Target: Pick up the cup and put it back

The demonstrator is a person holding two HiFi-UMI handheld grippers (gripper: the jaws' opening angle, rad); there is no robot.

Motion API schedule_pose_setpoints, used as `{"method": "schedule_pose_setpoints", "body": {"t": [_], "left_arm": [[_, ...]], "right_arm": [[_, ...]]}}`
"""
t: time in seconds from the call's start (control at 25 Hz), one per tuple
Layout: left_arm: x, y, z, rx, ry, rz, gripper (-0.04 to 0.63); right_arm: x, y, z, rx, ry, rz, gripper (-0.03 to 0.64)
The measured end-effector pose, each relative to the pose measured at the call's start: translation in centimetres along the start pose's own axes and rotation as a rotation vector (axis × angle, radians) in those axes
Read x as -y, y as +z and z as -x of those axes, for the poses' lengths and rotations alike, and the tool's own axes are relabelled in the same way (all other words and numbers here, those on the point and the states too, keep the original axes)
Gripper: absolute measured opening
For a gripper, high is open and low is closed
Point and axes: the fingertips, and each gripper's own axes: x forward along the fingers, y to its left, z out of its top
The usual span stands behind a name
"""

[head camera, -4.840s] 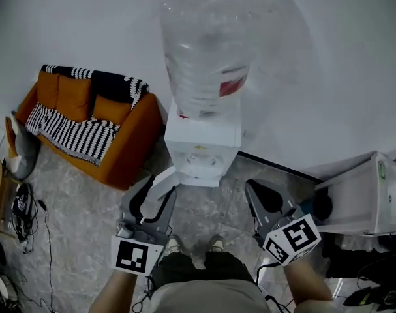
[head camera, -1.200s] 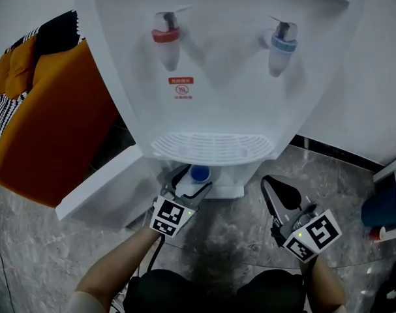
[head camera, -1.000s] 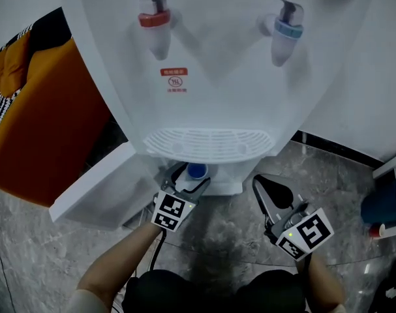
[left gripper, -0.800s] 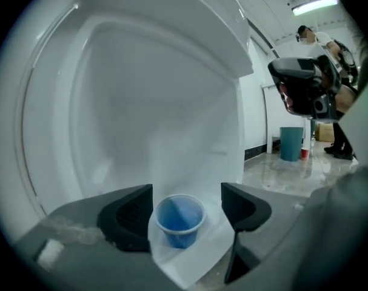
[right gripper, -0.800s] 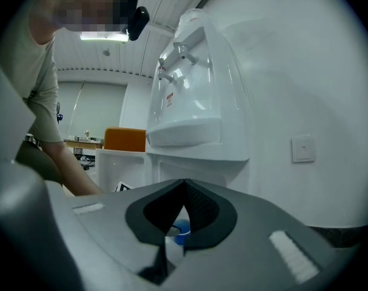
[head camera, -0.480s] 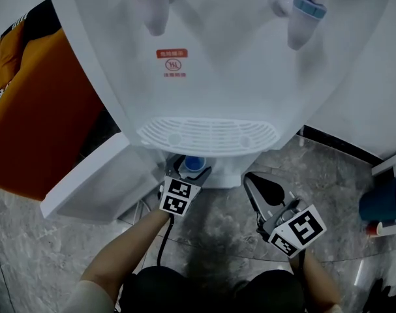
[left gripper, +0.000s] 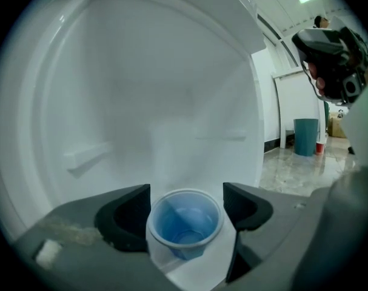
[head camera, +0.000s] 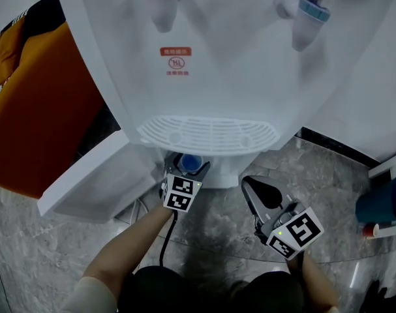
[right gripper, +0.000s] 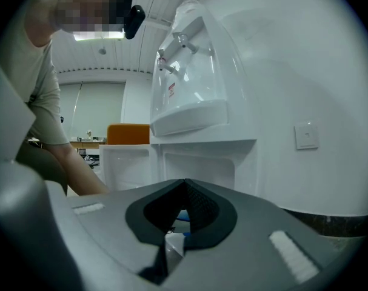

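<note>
The left gripper's (head camera: 188,164) jaws have spread over the last second and now loosely flank the blue plastic cup (left gripper: 185,223), which stands inside the water dispenser's (head camera: 211,64) lower compartment. It looks put back. The right gripper (head camera: 248,184), jaws together, hangs in front of the dispenser.

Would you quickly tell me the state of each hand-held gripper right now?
Left hand-held gripper: open, blue cup between its jaws.
Right hand-held gripper: shut, empty.
</note>
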Motion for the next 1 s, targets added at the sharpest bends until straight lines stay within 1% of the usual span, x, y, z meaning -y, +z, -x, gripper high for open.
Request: {"method": "schedule_pose_setpoints", "body": {"t": [0.16, 0.32, 0.44, 0.56, 0.64, 0.68, 0.84, 0.92, 1.0], "left_arm": [[-0.1, 0.1, -0.3, 0.008, 0.006, 0.017, 0.376], [-0.5, 0.0, -0.7, 0.038, 0.049, 0.039, 0.376], [-0.6, -0.5, -0.9, 0.031, 0.073, 0.047, 0.376], [-0.8, -0.6, -1.0, 0.035, 0.078, 0.055, 0.376], [-0.8, 0.0, -1.0, 0.043, 0.071, 0.044, 0.378], [-0.8, 0.3, -1.0, 0.046, 0.065, 0.037, 0.393], [-0.6, 0.4, -1.0, 0.056, 0.054, 0.042, 0.396], [-0.6, 0.4, -0.9, 0.062, 0.059, 0.045, 0.43], [-0.6, 0.3, -0.9, 0.067, 0.075, 0.044, 0.441]], "right_arm": [[-0.3, -0.3, -0.1, -0.011, 0.011, 0.006, 0.003], [-0.3, -0.5, 0.0, -0.017, 0.008, 0.004, 0.003], [-0.3, -0.6, 0.1, -0.022, 0.01, 0.005, 0.003], [-0.1, -0.9, 0.2, -0.029, 0.011, 0.002, 0.003], [-0.1, -1.1, 0.1, -0.032, 0.013, -0.005, 0.003], [-0.1, -1.3, 0.1, -0.033, 0.015, -0.007, 0.003], [-0.2, -1.6, 0.0, -0.04, 0.023, -0.008, 0.003], [-0.2, -1.6, 0.1, -0.04, 0.024, -0.009, 0.003], [-0.2, -1.6, 0.1, -0.041, 0.023, -0.01, 0.003]]}}
